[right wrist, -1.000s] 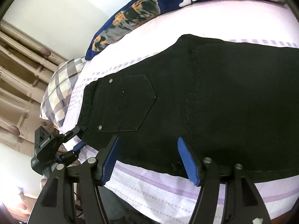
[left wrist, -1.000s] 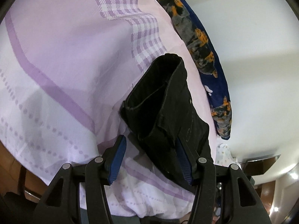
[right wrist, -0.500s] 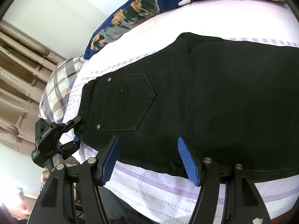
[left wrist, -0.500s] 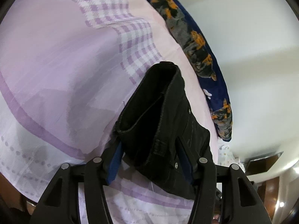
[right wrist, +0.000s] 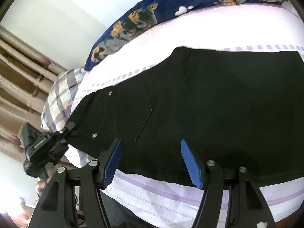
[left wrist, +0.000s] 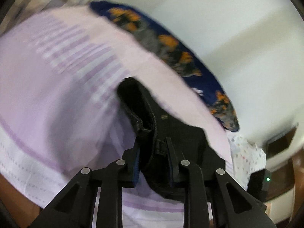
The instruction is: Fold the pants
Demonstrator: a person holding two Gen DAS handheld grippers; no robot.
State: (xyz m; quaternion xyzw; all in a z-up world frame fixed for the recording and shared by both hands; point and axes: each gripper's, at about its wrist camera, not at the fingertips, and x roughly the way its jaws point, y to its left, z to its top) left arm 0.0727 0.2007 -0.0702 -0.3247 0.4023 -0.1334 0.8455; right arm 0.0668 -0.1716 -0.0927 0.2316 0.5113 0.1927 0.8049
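Black pants [right wrist: 209, 104] lie flat across the lilac bed sheet [right wrist: 171, 199], back pocket up, waistband to the left. My left gripper [left wrist: 153, 140] has its jaws closing, and the waistband corner of the pants [left wrist: 171, 133] is pinched between its blue pads. In the right wrist view the left gripper [right wrist: 66, 129] holds that corner raised a little off the sheet. My right gripper [right wrist: 151, 140] stands open above the near edge of the pants, below the pocket, with nothing pressed between its fingers.
A dark blue cushion with orange and grey print [right wrist: 152, 13] lies along the far side of the bed by the white wall. A plaid pillow [right wrist: 60, 91] sits beyond the waistband. A hand [right wrist: 40, 186] grips the left tool. Bare sheet [left wrist: 57, 104] spreads left of the pants.
The left gripper's fingers went over the waistband and closed on it, then rose and rolled, blurring its view. The waistband corner has lifted. The right gripper has stayed put.
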